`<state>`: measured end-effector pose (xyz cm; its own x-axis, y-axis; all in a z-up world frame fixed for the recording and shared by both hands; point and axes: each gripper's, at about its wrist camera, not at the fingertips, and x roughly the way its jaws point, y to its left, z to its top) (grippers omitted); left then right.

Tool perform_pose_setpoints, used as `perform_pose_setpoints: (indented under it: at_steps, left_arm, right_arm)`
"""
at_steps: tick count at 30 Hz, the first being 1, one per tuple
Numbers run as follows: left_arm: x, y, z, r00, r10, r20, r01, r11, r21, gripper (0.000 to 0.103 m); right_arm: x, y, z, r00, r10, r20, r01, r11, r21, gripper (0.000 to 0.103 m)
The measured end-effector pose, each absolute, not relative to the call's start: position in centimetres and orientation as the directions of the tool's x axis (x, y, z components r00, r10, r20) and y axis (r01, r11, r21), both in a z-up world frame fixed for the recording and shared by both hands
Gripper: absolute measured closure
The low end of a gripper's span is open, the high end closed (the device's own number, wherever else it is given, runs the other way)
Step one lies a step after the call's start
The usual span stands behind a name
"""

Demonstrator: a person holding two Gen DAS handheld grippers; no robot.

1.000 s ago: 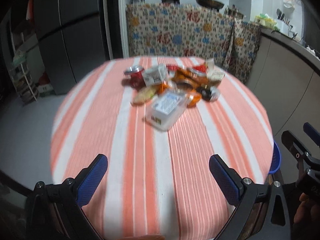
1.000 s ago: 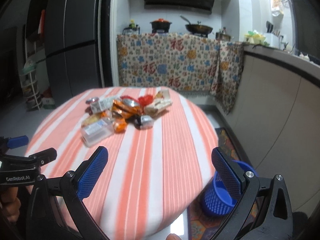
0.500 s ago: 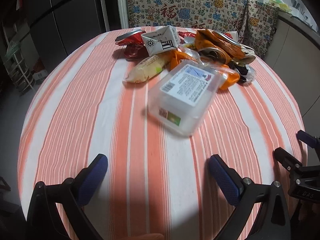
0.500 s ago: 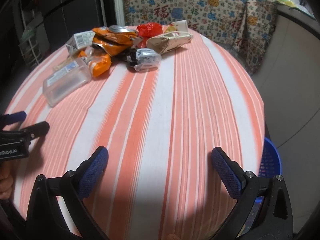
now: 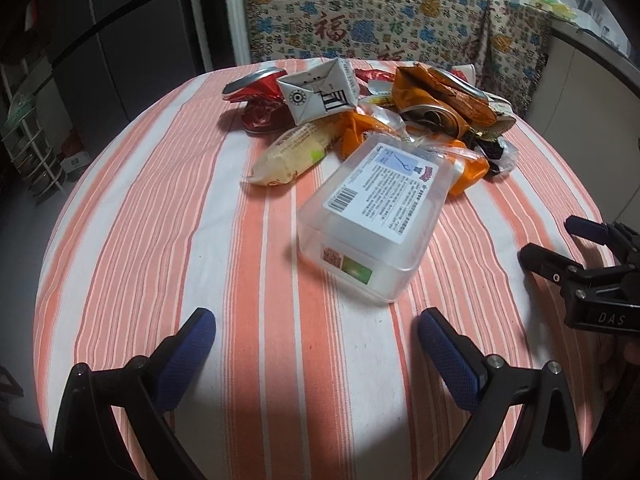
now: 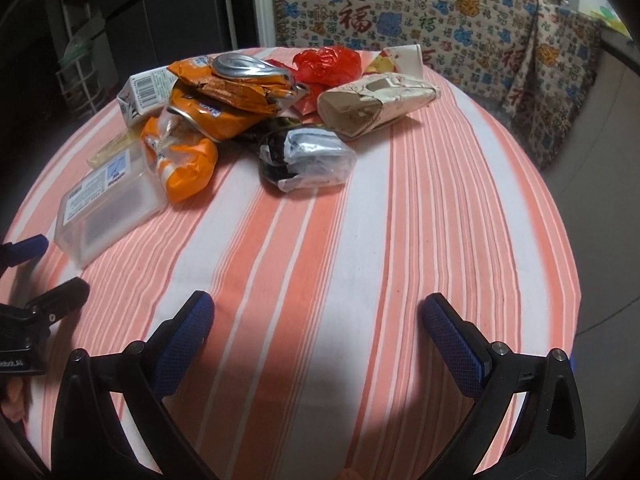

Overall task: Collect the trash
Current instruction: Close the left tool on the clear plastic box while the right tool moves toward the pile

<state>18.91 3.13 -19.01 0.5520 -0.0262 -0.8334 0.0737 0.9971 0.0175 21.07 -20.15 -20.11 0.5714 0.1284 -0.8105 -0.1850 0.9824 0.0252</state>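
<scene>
A pile of trash lies on a round table with an orange-and-white striped cloth (image 5: 168, 208). A clear plastic box (image 5: 374, 216) with a printed label lies nearest; it also shows in the right wrist view (image 6: 106, 208). Behind it lie a pale snack packet (image 5: 294, 154), a white carton (image 5: 320, 94), a crushed red can (image 5: 258, 100), orange wrappers (image 6: 216, 100), a black-and-silver wrapper (image 6: 308, 158), a beige carton (image 6: 376, 104) and a red bag (image 6: 326, 64). My left gripper (image 5: 316, 344) is open and empty, just short of the box. My right gripper (image 6: 316, 340) is open and empty over bare cloth.
A patterned curtain (image 5: 372, 16) hangs behind the table. A dark fridge (image 5: 120, 28) stands at the back left, with a wire rack (image 5: 30, 152) beside it. A counter front (image 5: 592, 92) runs along the right.
Both grippers have moved forward and lower over the table toward the pile. The trash now looks larger and closer. The blue basket has left the right wrist view. Both jaws stay open.
</scene>
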Motion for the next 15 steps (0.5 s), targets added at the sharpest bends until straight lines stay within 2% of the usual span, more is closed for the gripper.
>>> perform_pose_setpoints:
  at_steps: [6, 13, 14, 15]
  left_arm:
    - [21.3, 3.2, -18.4, 0.489, -0.176, -0.854, 0.266, 0.963, -0.047, 0.0]
    - [25.3, 1.3, -17.5, 0.462, -0.253, -0.85, 0.392, 0.918, -0.059, 0.001]
    - [25.4, 1.0, -17.4, 0.464, -0.256, -0.848, 0.403, 0.914, -0.055, 0.005]
    - [25.5, 0.7, -17.3, 0.465, -0.257, -0.847, 0.411, 0.91, -0.051, 0.019]
  right_arm:
    - [21.0, -20.2, -20.0, 0.576, 0.126, -0.807, -0.183, 0.983, 0.023, 0.0]
    - [21.5, -20.5, -20.1, 0.576, 0.133, -0.807, -0.183, 0.983, 0.03, 0.0]
    - [21.5, -20.6, -20.1, 0.576, 0.135, -0.806, -0.184, 0.982, 0.033, 0.0]
    - [21.4, -20.7, -20.1, 0.576, 0.138, -0.806, -0.185, 0.982, 0.037, 0.0]
